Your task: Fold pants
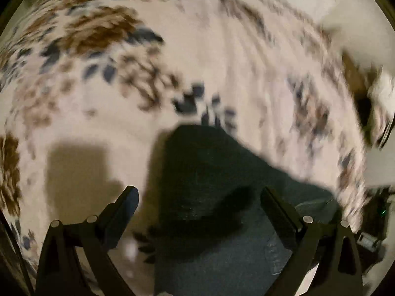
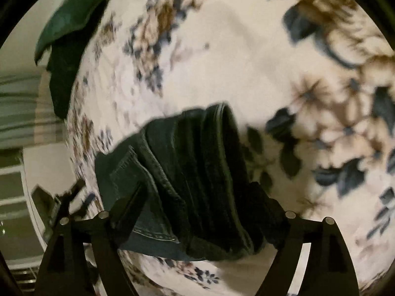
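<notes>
Your right gripper (image 2: 197, 197) stood spread over a bunched, layered end of the dark denim pants (image 2: 192, 172) on the floral blanket (image 2: 246, 61), pinching nothing. Your left gripper (image 1: 200, 192) was also spread, empty, above a flat dark panel of the pants (image 1: 209, 185). You seemed partway: some folding done, the bundle unsmoothed.

Left wrist view motion-blurred: floral blanket (image 1: 222, 56) print smeared, pants (image 1: 217, 172) seams unreadable, lower end cut by frame bottom. Right edge clutter (image 1: 372, 98) unidentifiable. Right wrist view: right finger (image 2: 276, 217) tip hidden behind bunched denim; green cloth (image 2: 69, 24) top-left blurred.
</notes>
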